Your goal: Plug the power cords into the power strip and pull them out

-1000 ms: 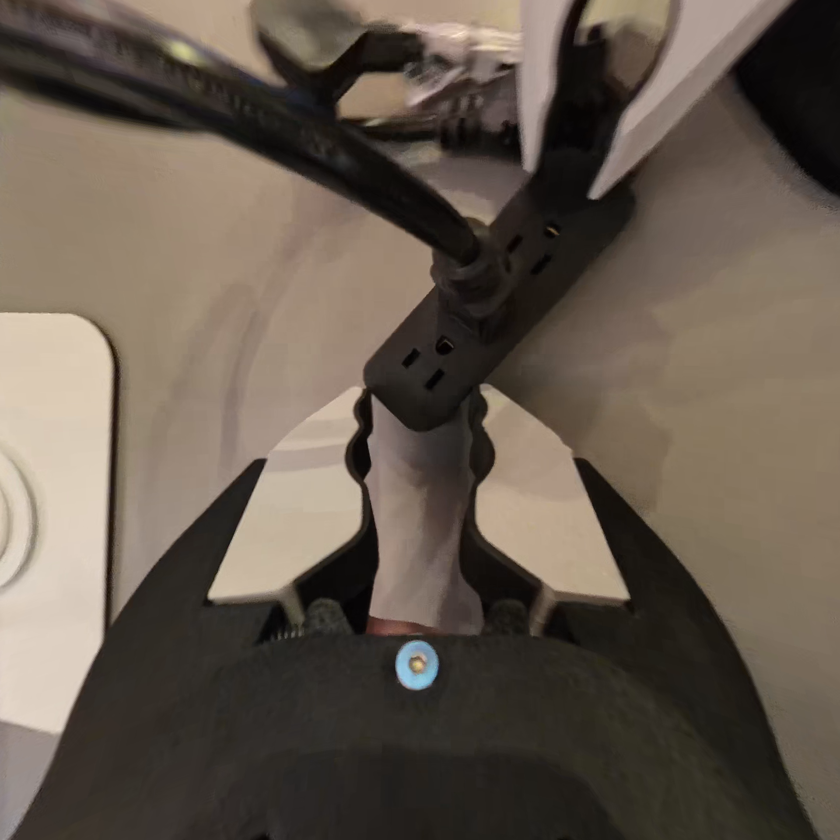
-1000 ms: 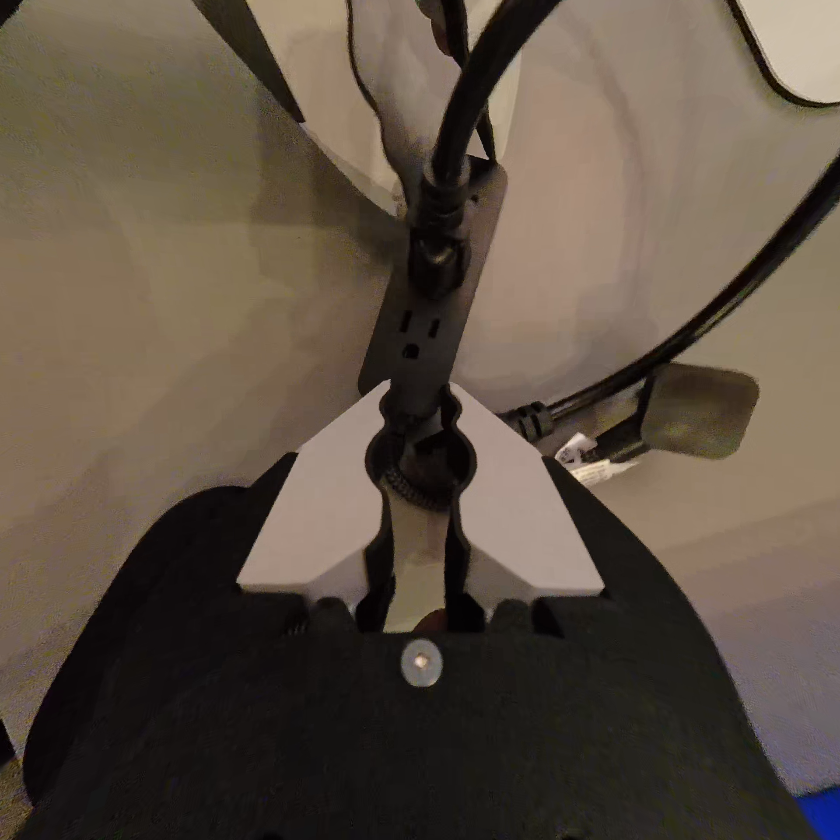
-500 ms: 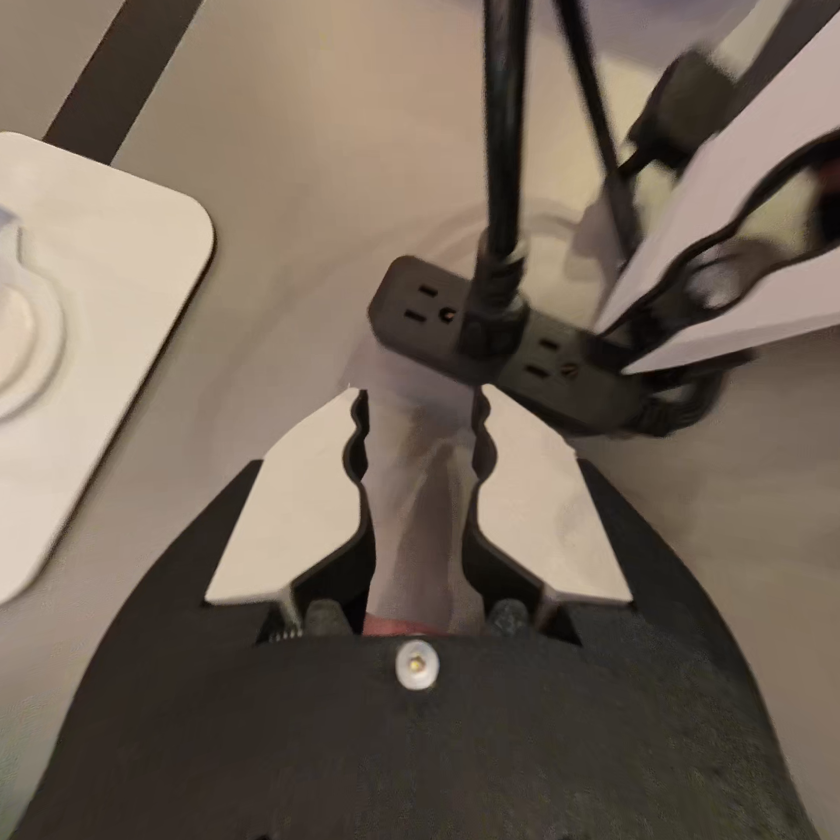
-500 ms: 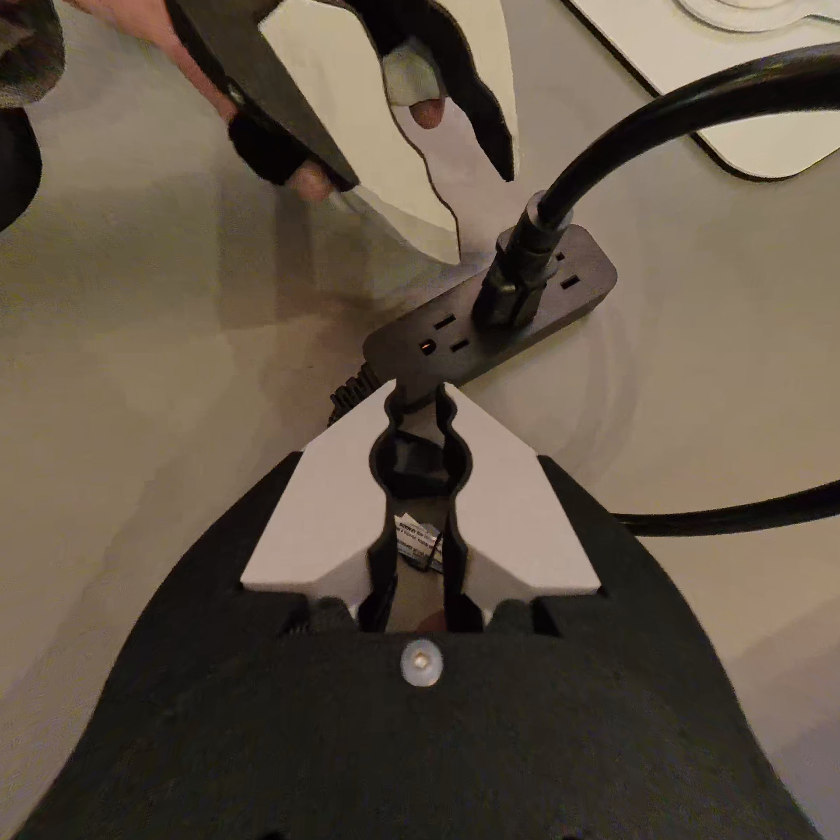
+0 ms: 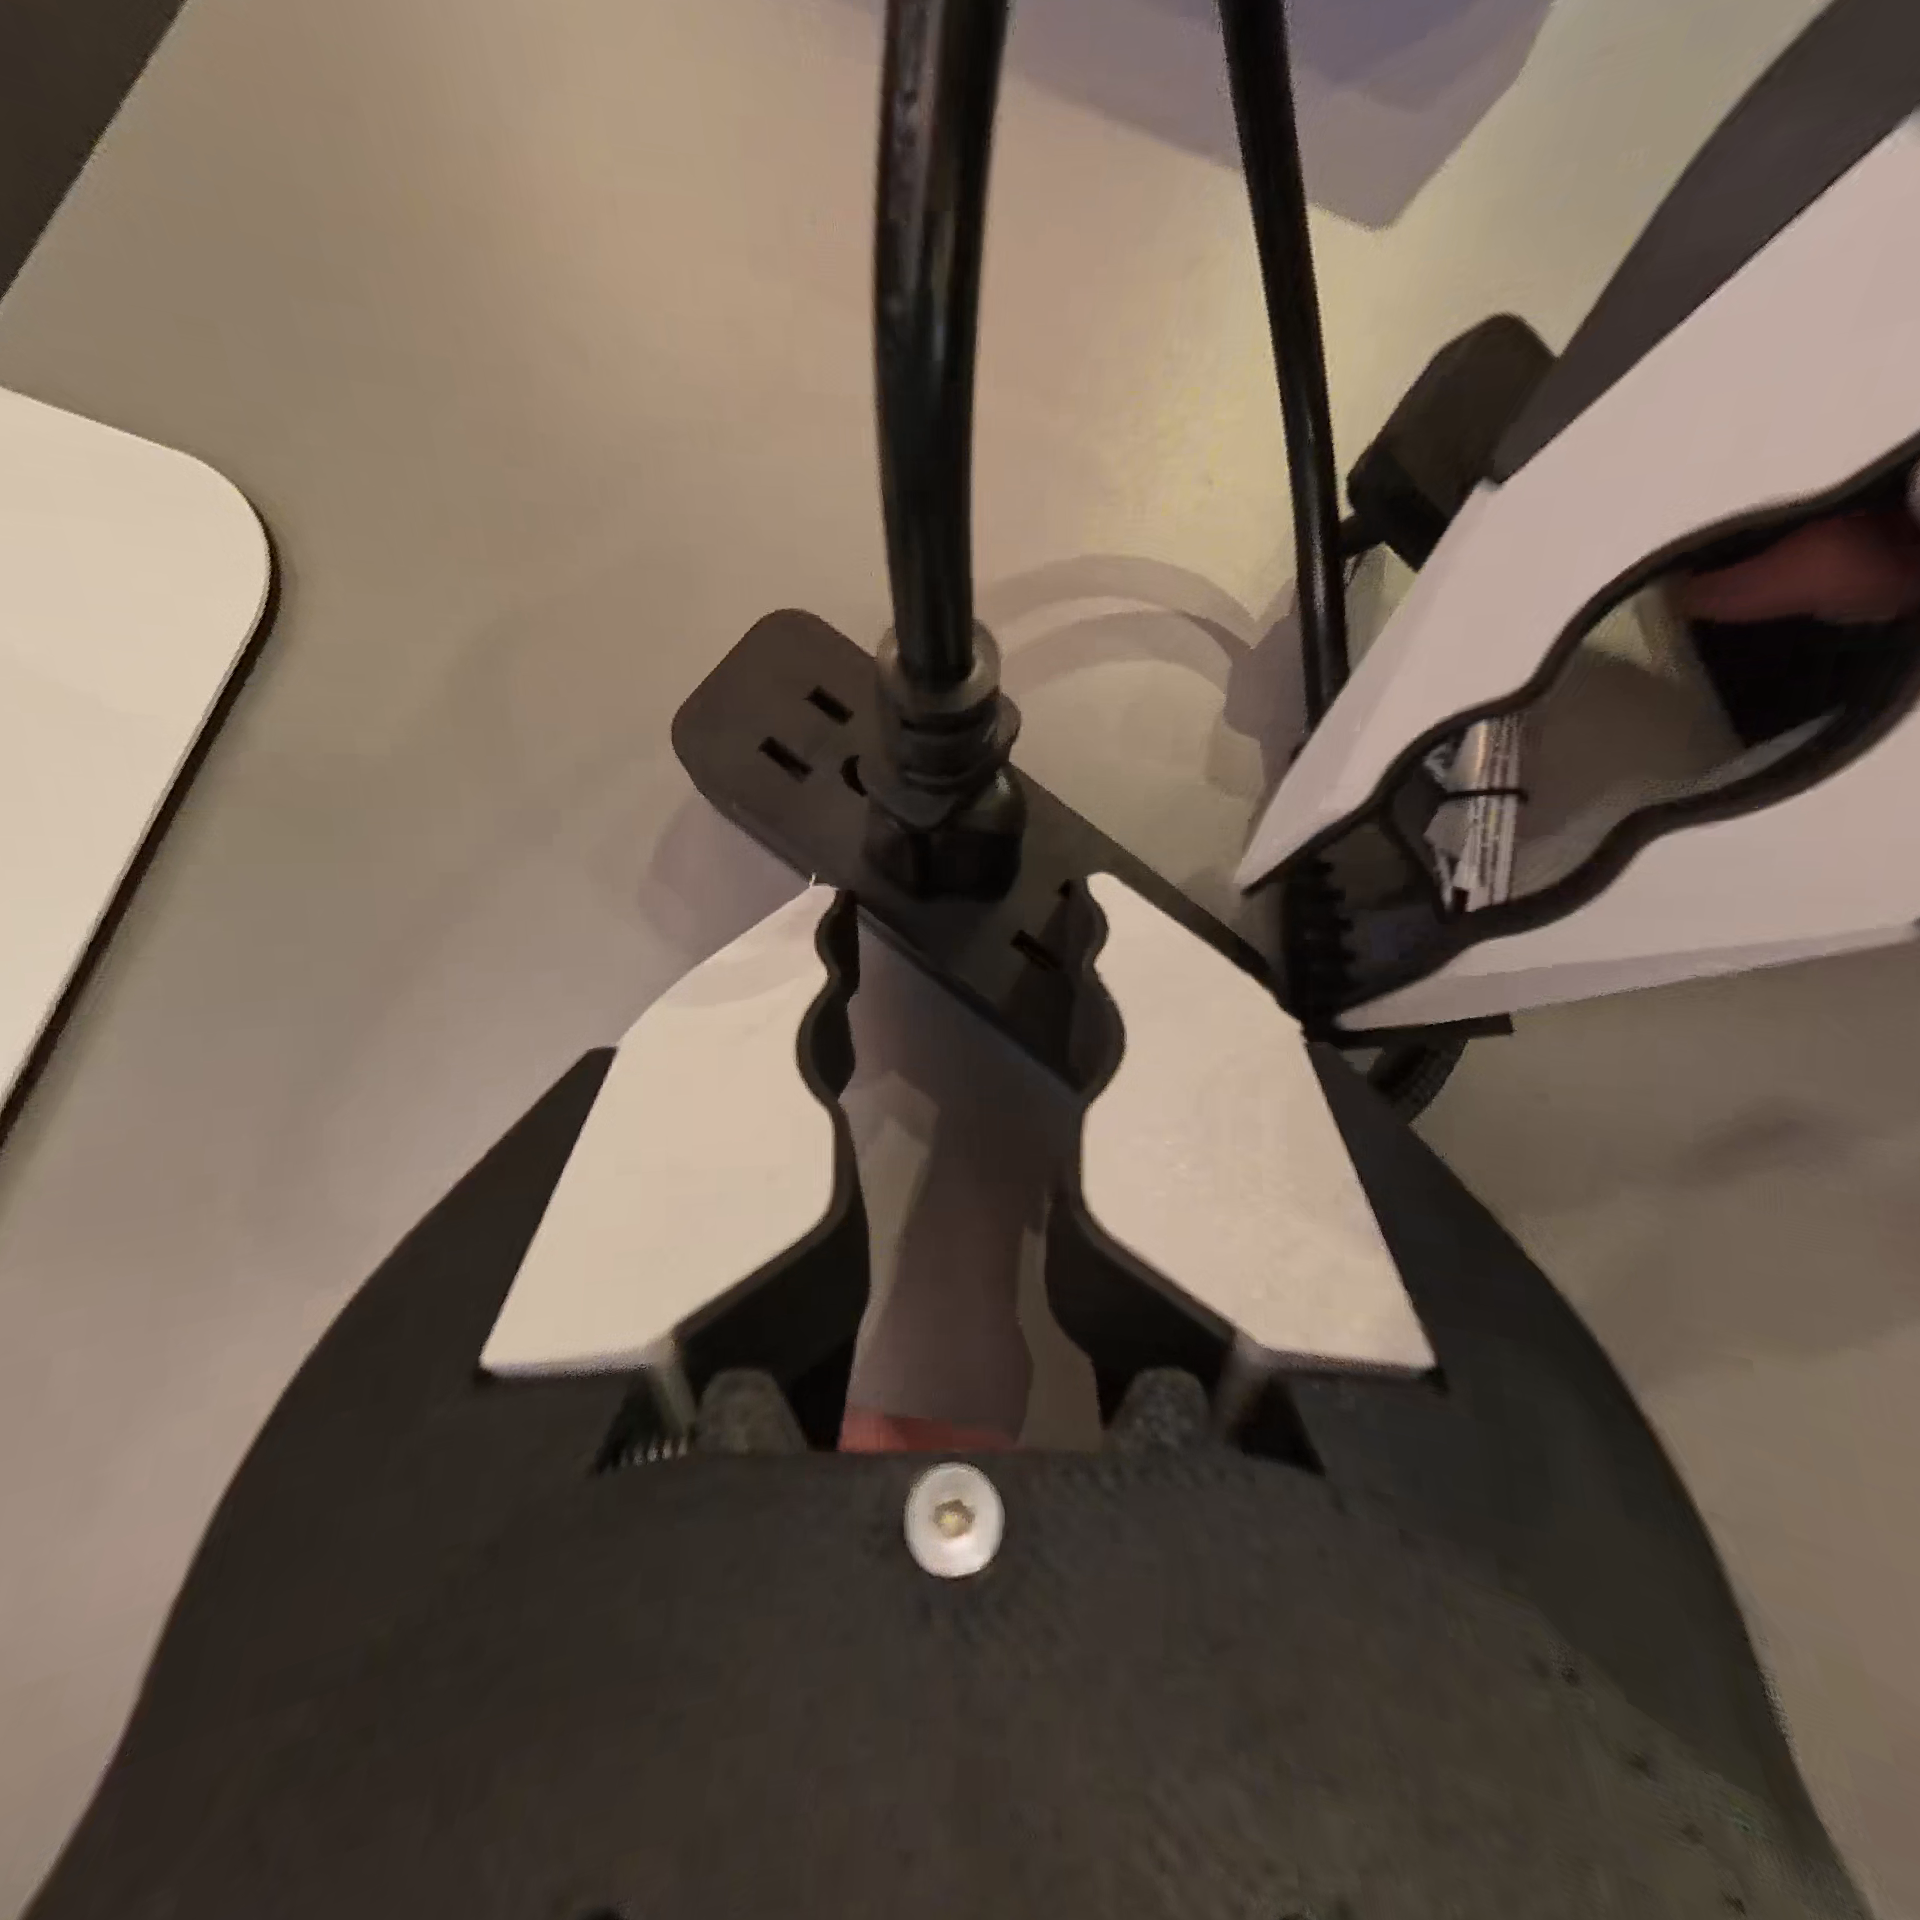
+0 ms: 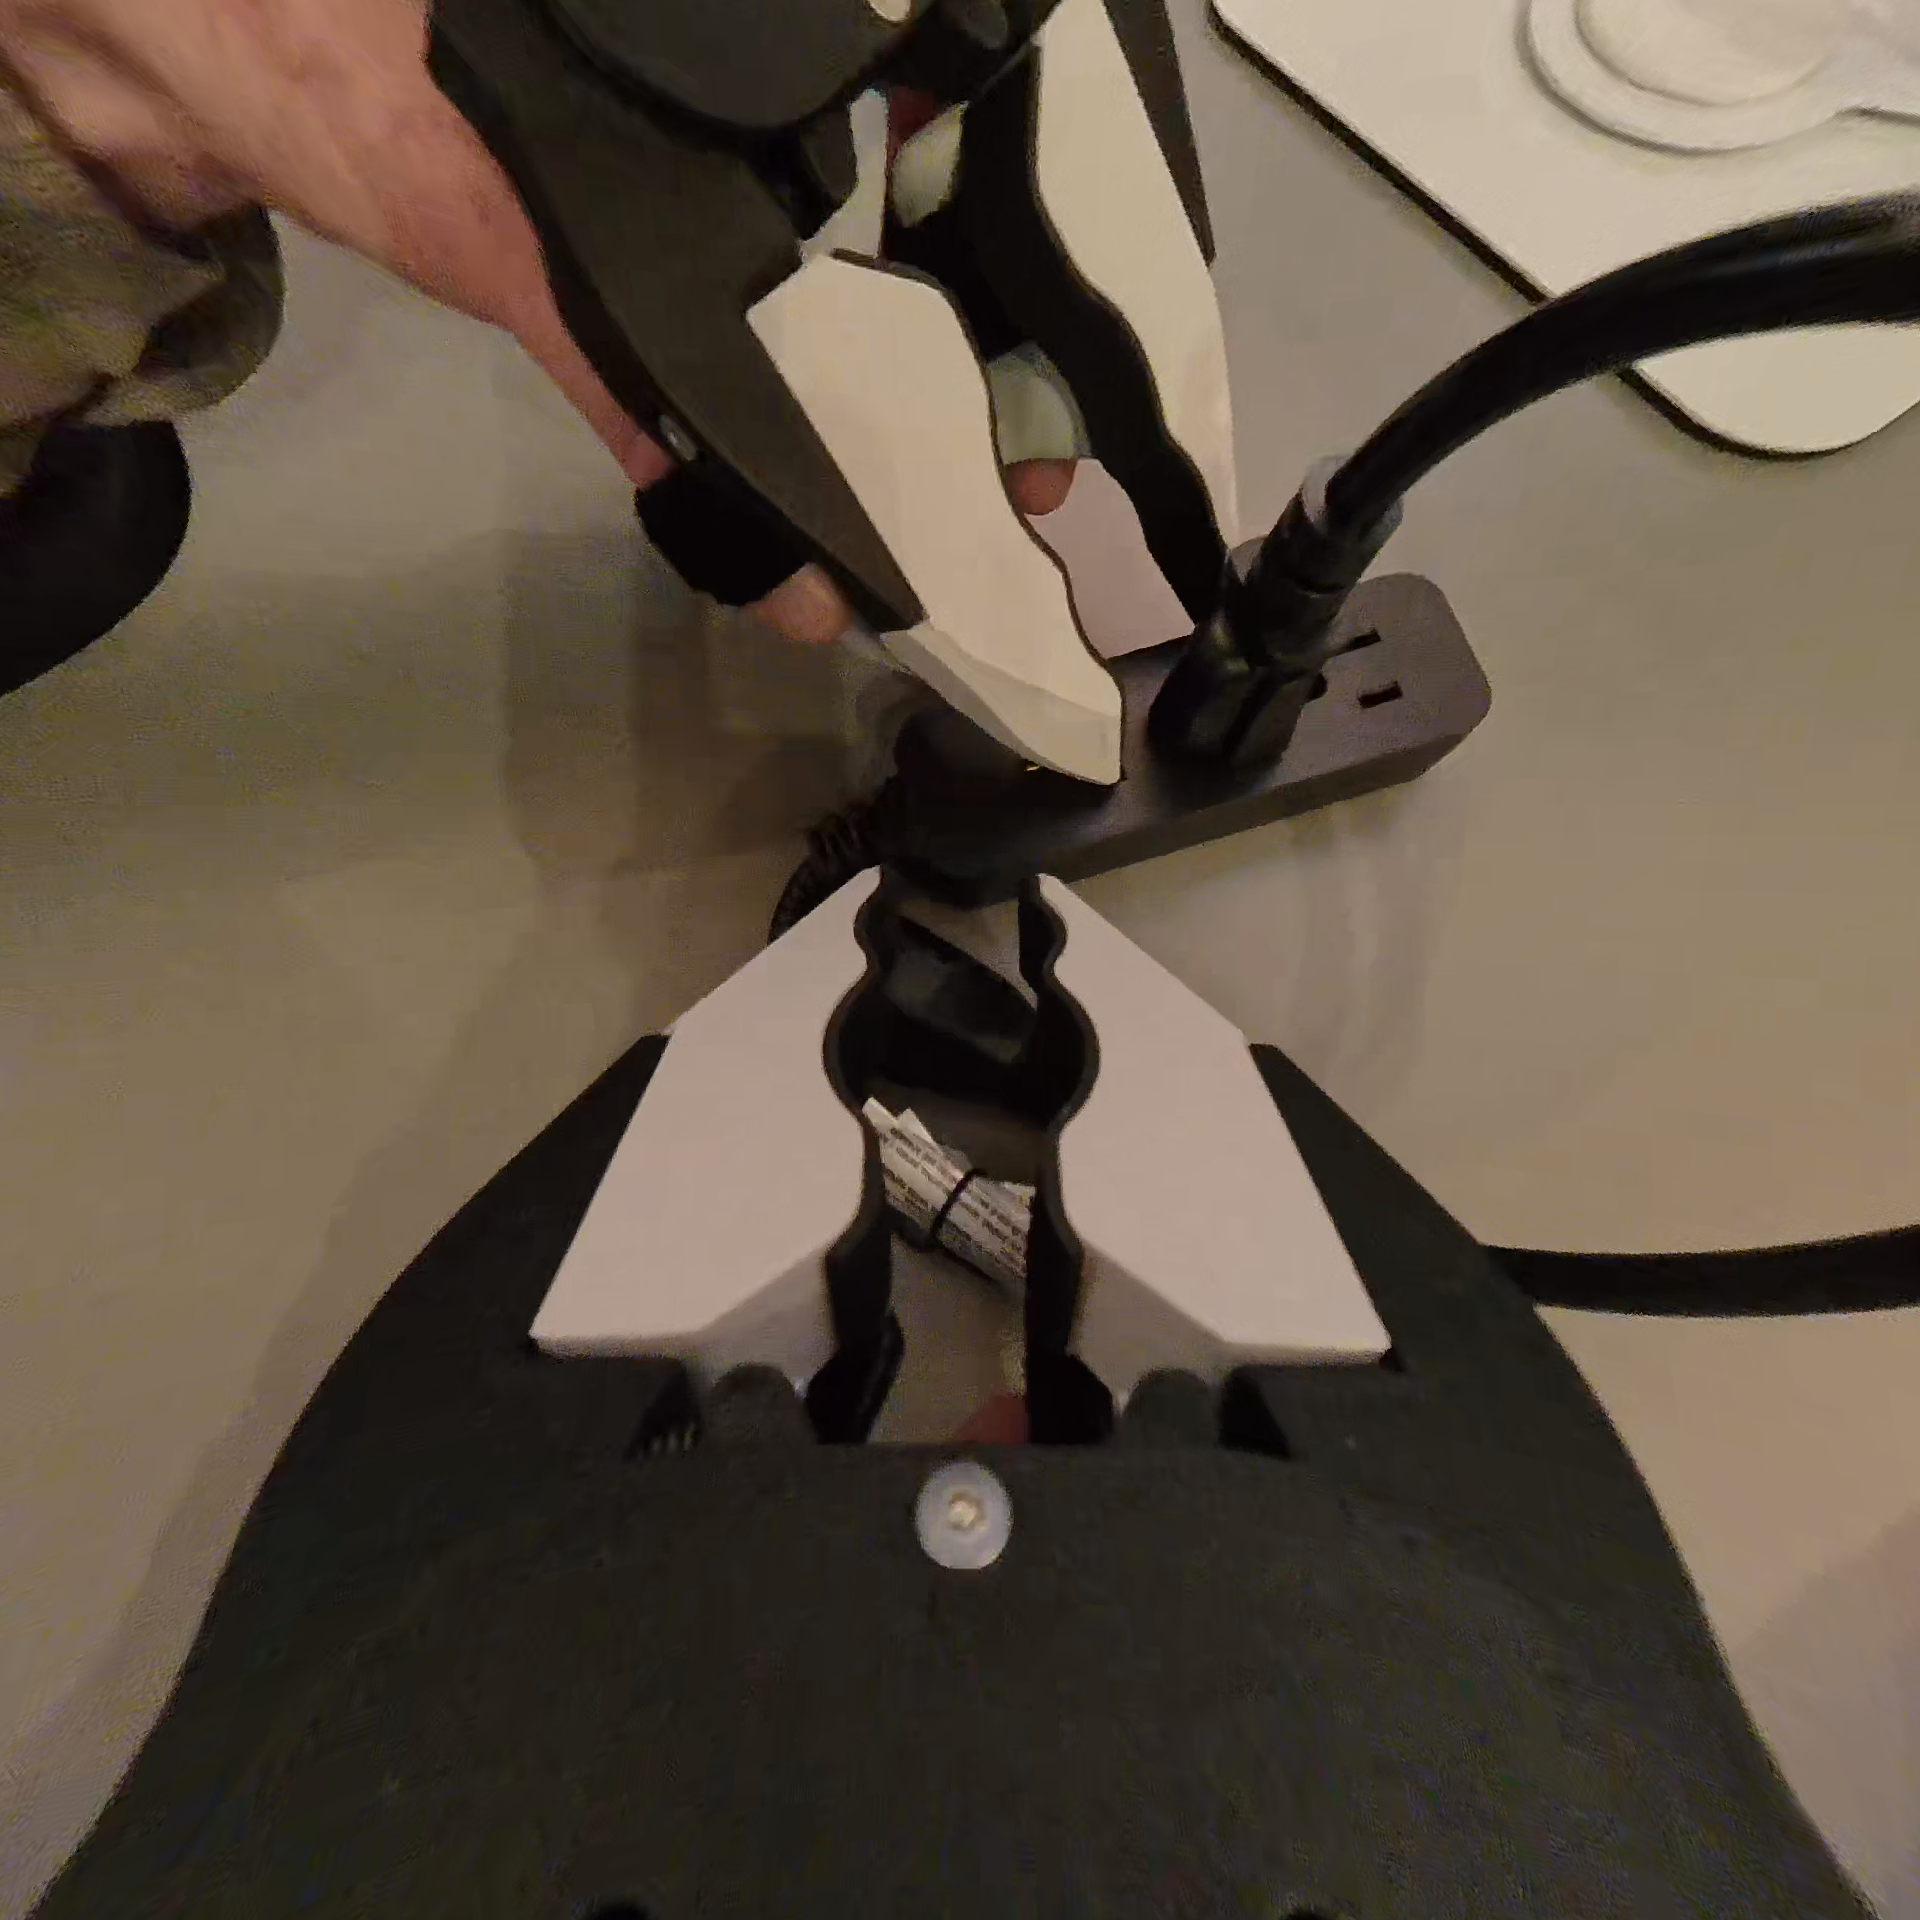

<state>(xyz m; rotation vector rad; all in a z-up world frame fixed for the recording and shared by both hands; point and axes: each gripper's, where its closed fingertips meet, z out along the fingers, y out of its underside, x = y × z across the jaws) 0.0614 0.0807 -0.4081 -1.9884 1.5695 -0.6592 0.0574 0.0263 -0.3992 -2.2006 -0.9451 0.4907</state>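
Observation:
A black power strip point(image 5: 769, 727) lies on a pale table, also seen in the right wrist view point(image 6: 1382, 665). A black plug point(image 5: 945, 821) on a thick black cord point(image 5: 925, 364) sits in its middle socket. My left gripper point(image 5: 961, 914) is open, its fingers straddling the strip just beside the plug point(image 6: 1236, 686). My right gripper point(image 6: 951, 904) is shut on the strip's ribbed cord end, with a white tag point(image 6: 956, 1195) showing in the gap between its fingers. It also shows in the left wrist view point(image 5: 1283, 951).
A white rounded board point(image 5: 104, 675) lies on the table beyond the strip's free end, also seen in the right wrist view point(image 6: 1558, 208). A thinner black cord point(image 5: 1288, 364) and a loose black plug point(image 5: 1444, 436) lie behind the strip. A hand point(image 6: 312, 135) holds the left gripper.
My left gripper drew back from the strip's end, then came in over the strip beside the plug. My right gripper kept its hold on the cord end.

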